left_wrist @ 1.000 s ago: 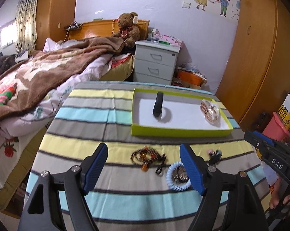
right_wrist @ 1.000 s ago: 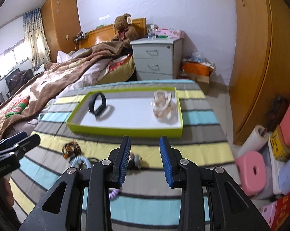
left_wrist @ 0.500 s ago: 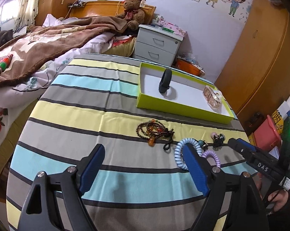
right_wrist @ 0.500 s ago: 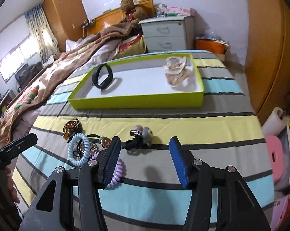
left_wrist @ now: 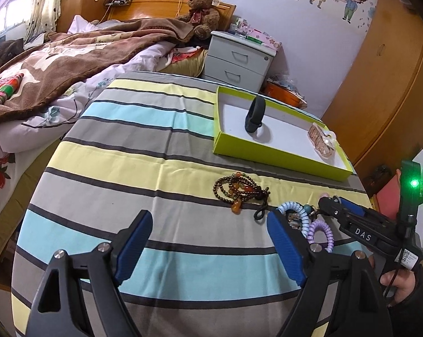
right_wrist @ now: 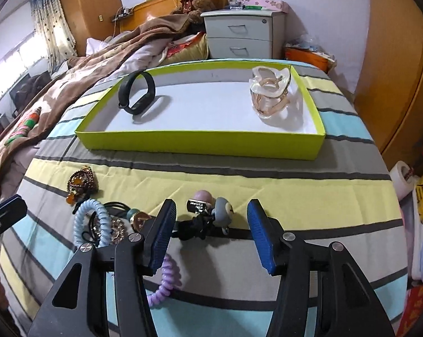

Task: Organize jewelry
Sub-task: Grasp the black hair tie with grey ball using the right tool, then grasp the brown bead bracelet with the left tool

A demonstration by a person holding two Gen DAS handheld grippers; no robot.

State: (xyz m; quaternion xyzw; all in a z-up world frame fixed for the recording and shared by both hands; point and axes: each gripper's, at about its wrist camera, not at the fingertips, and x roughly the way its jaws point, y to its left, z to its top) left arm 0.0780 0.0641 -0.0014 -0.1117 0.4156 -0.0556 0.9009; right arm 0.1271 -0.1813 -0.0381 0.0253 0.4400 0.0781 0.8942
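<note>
The keychain charm lies on the striped tabletop short of the green tray, between the spread fingers of the right hand-held gripper, lined up apparently to pinch it. The left hand-held gripper, also spread, hovers near the bead bracelet, holding nothing.

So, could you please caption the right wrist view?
Open right tool lines up on keychain charm; green tray beyond.

Soft striped cloth with small creases; smooth card box, matt green outside, white inside; matt black rubbery band; clear shiny plastic clip; glossy brown beads; shiny plastic coil ties; ribbed blue pads
</note>
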